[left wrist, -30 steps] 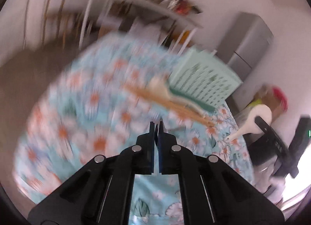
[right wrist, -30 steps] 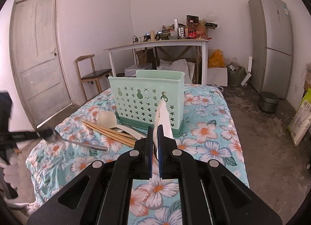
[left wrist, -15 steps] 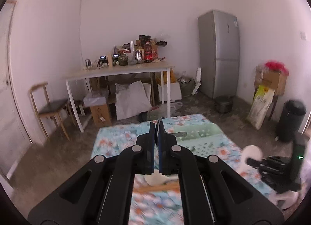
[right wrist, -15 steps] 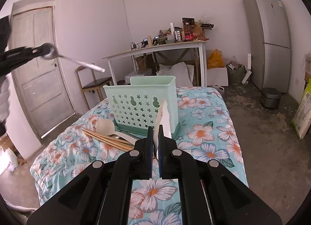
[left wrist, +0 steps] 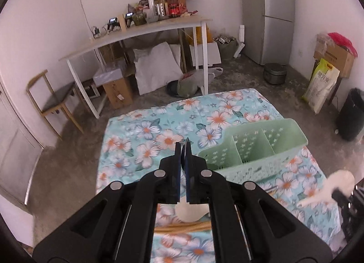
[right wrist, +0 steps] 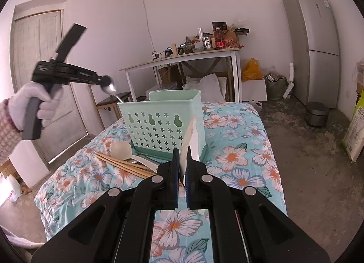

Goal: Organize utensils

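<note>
A mint green utensil holder (right wrist: 163, 124) with star holes stands on the floral table; the left wrist view shows its three compartments (left wrist: 252, 149) from above. My left gripper (right wrist: 105, 80) is shut on a metal spoon (right wrist: 111, 90), held over the holder's left end with the handle pointing down into it. In the left wrist view that gripper (left wrist: 183, 147) shows its fingers pressed together. My right gripper (right wrist: 182, 152) is shut on a white plastic spoon (right wrist: 191, 135), in front of the holder. Another white spoon (right wrist: 127, 151) and wooden chopsticks (right wrist: 122, 164) lie on the cloth beside the holder.
The floral cloth (right wrist: 238, 156) covers a small table with edges close on all sides. Behind it stand a cluttered white table (right wrist: 182, 58), a wooden chair (left wrist: 52, 97), a grey fridge (right wrist: 311, 42) and a door (right wrist: 38, 76). A black bin (left wrist: 350, 115) stands at the right.
My left gripper has swung up with the metal spoon and tipped downward over the holder's left end. My right gripper has risen slightly with the white spoon.
</note>
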